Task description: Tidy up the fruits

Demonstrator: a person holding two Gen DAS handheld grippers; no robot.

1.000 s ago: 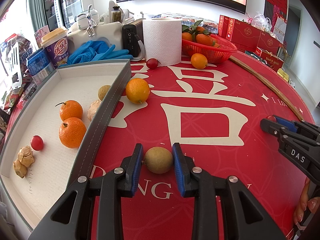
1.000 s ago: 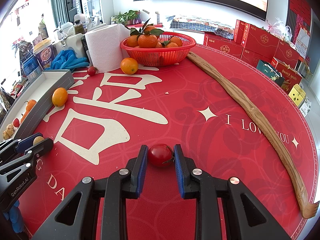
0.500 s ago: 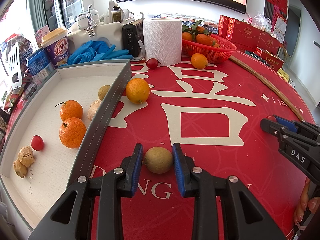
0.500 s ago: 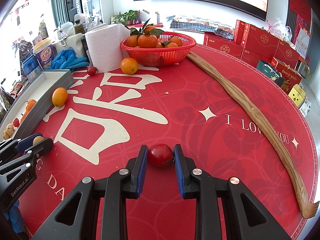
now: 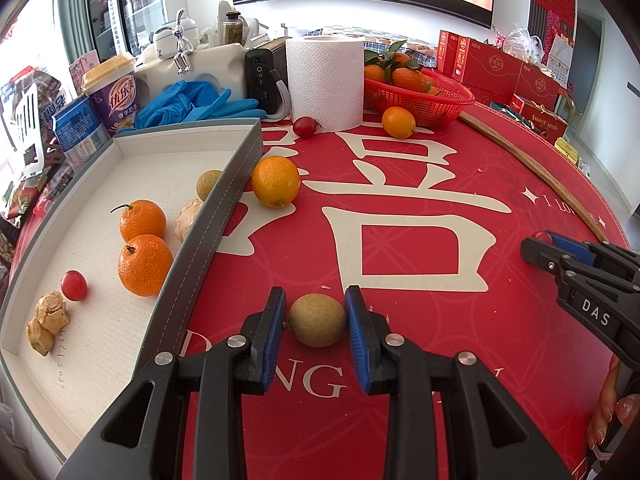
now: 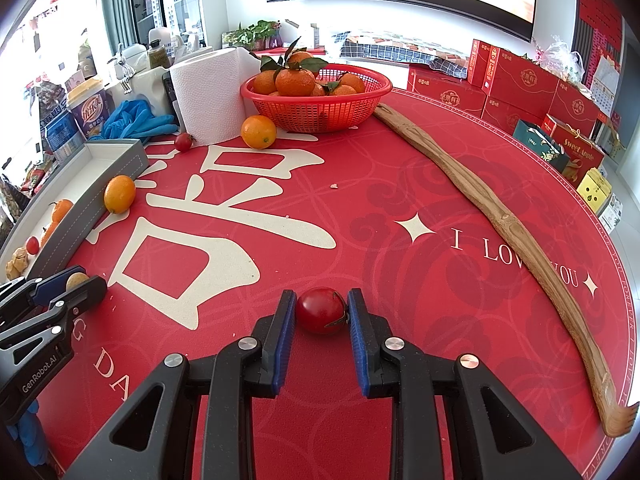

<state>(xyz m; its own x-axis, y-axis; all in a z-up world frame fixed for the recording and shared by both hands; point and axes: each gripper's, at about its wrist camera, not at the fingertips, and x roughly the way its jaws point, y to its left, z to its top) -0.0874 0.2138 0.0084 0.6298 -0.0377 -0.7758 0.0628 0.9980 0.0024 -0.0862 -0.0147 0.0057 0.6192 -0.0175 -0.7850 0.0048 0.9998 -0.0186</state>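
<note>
Left gripper [image 5: 316, 320]: pads closed against a brownish-green fruit [image 5: 317, 320] resting on the red tablecloth [image 5: 420, 360].
Right gripper [image 6: 321, 312]: pads closed against a cherry tomato [image 6: 320, 310], also on the cloth.
Tray [image 5: 208, 236]: at 10 o'clock of the left gripper; holds two tangerines [image 5: 142, 220].
Loose orange [image 5: 275, 181]: touching the tray's outer wall, at 12 o'clock.

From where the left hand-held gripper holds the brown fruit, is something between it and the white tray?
Only the tray's own grey wall stands between the brown fruit in the left hand-held gripper and the tray floor. The red cloth between them is bare; the orange against the wall lies farther back.
</note>
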